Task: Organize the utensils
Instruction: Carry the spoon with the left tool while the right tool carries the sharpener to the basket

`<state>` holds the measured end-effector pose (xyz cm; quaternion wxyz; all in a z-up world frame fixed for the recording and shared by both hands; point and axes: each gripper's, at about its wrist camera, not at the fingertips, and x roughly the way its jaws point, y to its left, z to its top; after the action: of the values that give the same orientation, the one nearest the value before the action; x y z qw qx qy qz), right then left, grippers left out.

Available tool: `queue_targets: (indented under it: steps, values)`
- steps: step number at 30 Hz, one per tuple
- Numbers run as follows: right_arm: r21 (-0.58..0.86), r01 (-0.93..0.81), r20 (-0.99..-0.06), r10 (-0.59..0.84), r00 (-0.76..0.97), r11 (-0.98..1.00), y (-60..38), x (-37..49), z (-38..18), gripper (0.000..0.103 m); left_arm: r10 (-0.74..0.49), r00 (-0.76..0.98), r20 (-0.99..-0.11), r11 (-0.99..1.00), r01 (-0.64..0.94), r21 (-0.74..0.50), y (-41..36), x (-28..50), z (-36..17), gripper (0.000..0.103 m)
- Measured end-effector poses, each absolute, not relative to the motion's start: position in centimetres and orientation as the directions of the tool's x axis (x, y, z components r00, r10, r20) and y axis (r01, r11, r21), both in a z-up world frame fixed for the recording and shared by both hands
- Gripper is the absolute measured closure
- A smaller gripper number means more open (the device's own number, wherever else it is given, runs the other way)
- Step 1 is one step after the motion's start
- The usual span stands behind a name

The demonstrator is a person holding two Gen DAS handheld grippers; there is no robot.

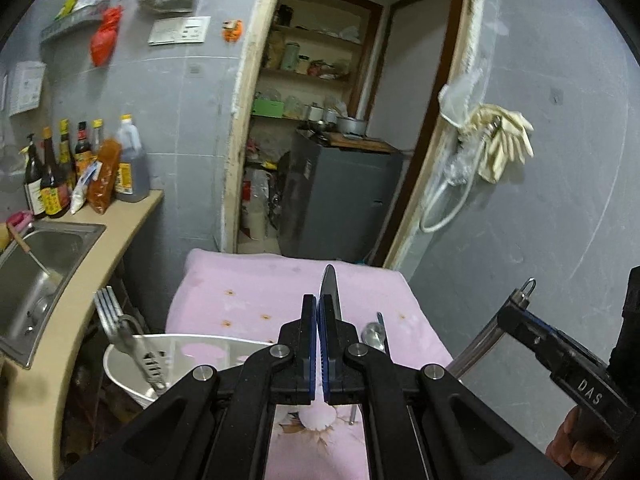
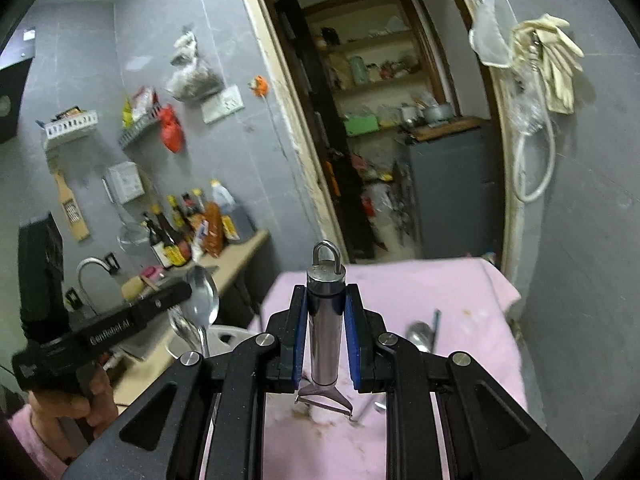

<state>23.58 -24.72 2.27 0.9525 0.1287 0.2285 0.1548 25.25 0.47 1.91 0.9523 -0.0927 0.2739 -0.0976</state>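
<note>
- A steel sink (image 1: 38,264) is set into the beige surface (image 1: 128,212) at the far left, with a row of sauce bottles (image 1: 60,168) against the grey wall behind it.
- A pale metal container (image 1: 116,372) stands between that surface and the pink cloth (image 1: 240,280). Forks (image 1: 107,304) stand in it, tines up and leaning left.
- The left gripper (image 1: 319,300) is raised over the near part of the cloth. Its fingers (image 1: 308,320) are pressed together on a spoon (image 1: 330,284).
- The spoon shows edge-on in the left wrist view, rising past the fingertips. In the right wrist view its bowl (image 2: 202,300) faces the camera, up in the air over the container's side.
- The person's left hand (image 2: 60,404), with a pink sleeve (image 2: 24,432) behind it, grips the handle of that tool.
- A second spoon (image 1: 372,336) lies on the cloth just right of the left gripper. A thin dark utensil (image 1: 382,330) lies beside it, too blurred to name.
- The right gripper (image 2: 326,290) is also lifted above the cloth. Its fingers (image 2: 300,328) stand narrow, clamped on the round steel handle of a peeler (image 2: 325,320).
- The peeler's hanging loop points away from the camera and its blade end sits near the palm of the tool.
- Pale gloves (image 1: 504,140) hang on the wall right of the doorway (image 1: 340,120).
</note>
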Motion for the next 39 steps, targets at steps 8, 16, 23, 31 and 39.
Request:
queue_targets:
  steps: [8, 16, 23, 31, 39]
  values:
    - [0.318, -0.323, -0.314, 0.421, 0.851, 0.891, -21.0, 24.8, 5.3, 0.087, -0.16, 0.888, -0.431, 0.973, 0.067, -0.223, 5.7, 24.8, 4.8, 0.101]
    - [0.325, -0.394, -0.288, 0.487, 0.825, 0.86, -16.7, 26.3, 5.0, 0.087, 0.007, 0.929, -0.369, 0.985, -0.069, -0.155, 11.2, 25.3, 6.3, 0.101]
    - [0.298, -0.387, -0.315, 0.472, 0.823, 0.873, -13.8, 27.8, 2.2, 0.087, 0.122, 0.919, -0.374, 0.986, -0.157, -0.064, 13.6, 27.4, 4.7, 0.101]
    - [0.309, -0.364, -0.335, 0.458, 0.823, 0.879, -12.6, 28.8, -0.6, 0.087, 0.205, 0.923, -0.325, 0.975, -0.22, -0.011, 13.8, 27.9, 1.9, 0.101]
    - [0.225, -0.365, -0.339, 0.424, 0.84, 0.903, -12.5, 28.0, -0.2, 0.087, 0.255, 0.916, -0.309, 0.958, -0.283, -0.046, 13.9, 27.5, -0.9, 0.101]
